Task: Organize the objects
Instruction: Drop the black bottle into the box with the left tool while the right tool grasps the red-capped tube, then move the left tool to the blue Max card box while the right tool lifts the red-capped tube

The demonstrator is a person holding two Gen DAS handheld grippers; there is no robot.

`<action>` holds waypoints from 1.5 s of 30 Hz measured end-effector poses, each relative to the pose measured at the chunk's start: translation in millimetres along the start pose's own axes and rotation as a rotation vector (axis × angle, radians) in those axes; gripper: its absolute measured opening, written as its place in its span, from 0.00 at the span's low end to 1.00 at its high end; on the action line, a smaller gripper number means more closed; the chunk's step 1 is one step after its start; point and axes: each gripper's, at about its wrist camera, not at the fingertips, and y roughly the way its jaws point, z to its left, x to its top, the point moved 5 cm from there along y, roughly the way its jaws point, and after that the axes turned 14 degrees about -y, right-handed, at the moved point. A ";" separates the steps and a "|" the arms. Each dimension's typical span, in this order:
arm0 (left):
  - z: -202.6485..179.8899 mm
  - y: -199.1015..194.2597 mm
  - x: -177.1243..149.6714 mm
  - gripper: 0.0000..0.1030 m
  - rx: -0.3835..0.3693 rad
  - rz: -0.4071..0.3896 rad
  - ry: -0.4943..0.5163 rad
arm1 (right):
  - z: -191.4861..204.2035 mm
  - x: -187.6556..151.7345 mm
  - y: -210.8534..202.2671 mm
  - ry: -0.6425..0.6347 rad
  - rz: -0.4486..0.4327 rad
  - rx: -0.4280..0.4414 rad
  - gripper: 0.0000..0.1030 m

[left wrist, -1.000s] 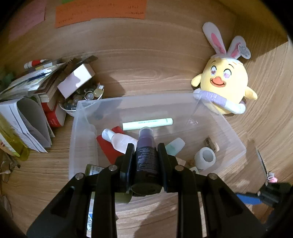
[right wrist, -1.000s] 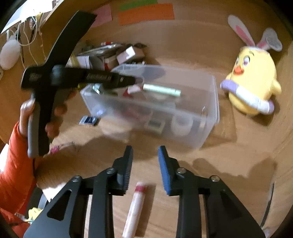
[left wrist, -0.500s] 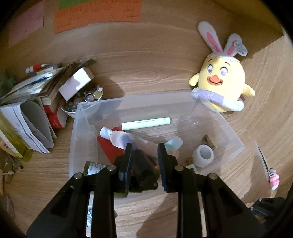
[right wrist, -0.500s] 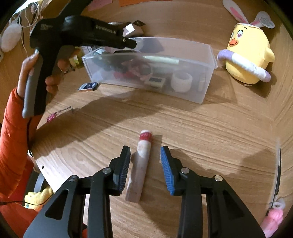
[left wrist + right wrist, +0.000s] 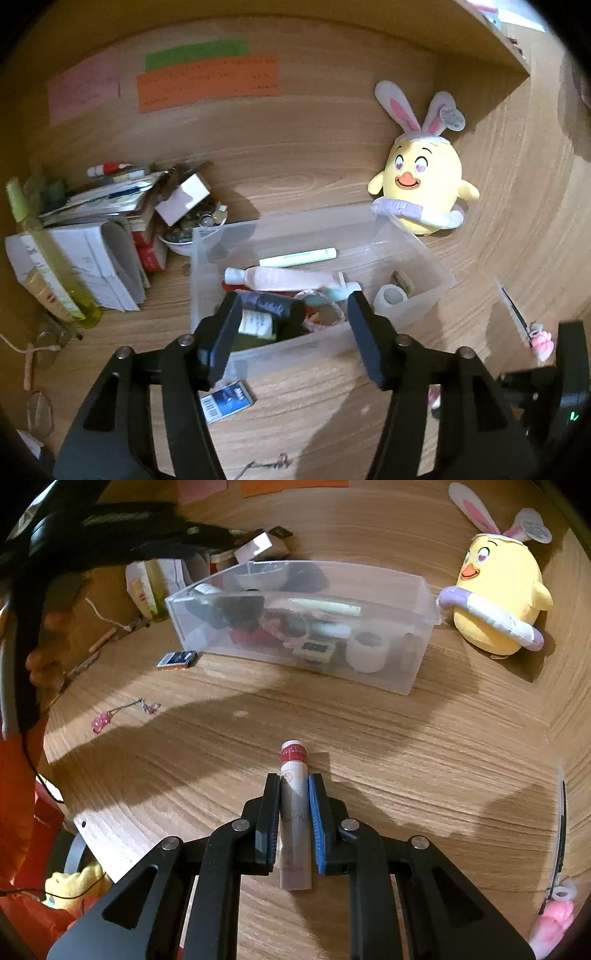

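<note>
On wooden desk: one clear bin (image 5: 421,254), left gripper (image 5: 291,325) spread wide, empty; right gripper (image 5: 293,812) clamping one tube (image 5: 294,812); one plush chick (image 5: 498,594).

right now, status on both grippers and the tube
Left gripper open, empty, above clear bin. Right gripper shut on red-capped tube, lying on table. Nothing between tube and bin.

one clear bin (image 5: 413,657), one plush chick (image 5: 498,590), two tongs (image 5: 291,332) (image 5: 293,812)

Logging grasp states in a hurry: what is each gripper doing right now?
Left gripper: open, holding nothing, over the clear bin.
Right gripper: closed on the red-capped tube.
</note>
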 end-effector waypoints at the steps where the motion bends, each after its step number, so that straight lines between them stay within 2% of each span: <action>1: 1.9 -4.2 -1.4 0.61 0.001 -0.004 0.001 | -1.3 0.9 -1.1 0.005 -0.004 0.000 0.14; 5: 12.5 -16.9 -9.0 0.75 0.010 -0.016 0.003 | -6.9 6.0 -7.3 0.017 -0.025 -0.004 0.14; 10: 34.2 -16.0 -22.9 0.76 0.045 0.017 -0.014 | -12.4 12.8 -13.4 0.026 -0.051 -0.016 0.14; 25: 89.1 42.9 -73.5 0.75 0.070 0.251 -0.164 | -25.4 33.4 -18.1 0.061 -0.103 -0.028 0.14; 29: 88.7 49.3 -77.3 0.75 0.085 0.257 -0.174 | -25.3 35.4 -15.3 0.064 -0.105 -0.019 0.14; 31: 86.7 50.5 -77.7 0.73 0.096 0.250 -0.173 | -25.0 35.9 -14.0 0.065 -0.106 -0.015 0.14; 32: 85.3 51.9 -77.9 0.67 0.096 0.254 -0.173 | -25.2 35.9 -13.2 0.066 -0.105 -0.014 0.14; 36: 79.9 54.4 -77.9 0.59 0.112 0.247 -0.158 | -24.8 36.3 -10.8 0.067 -0.103 -0.008 0.14; 38: 76.6 54.4 -77.7 0.51 0.124 0.240 -0.140 | -25.3 37.5 -10.7 0.071 -0.106 -0.007 0.14; 45: 79.7 43.2 -81.6 0.50 0.102 0.231 -0.146 | -28.7 53.6 -14.8 0.073 -0.142 -0.014 0.14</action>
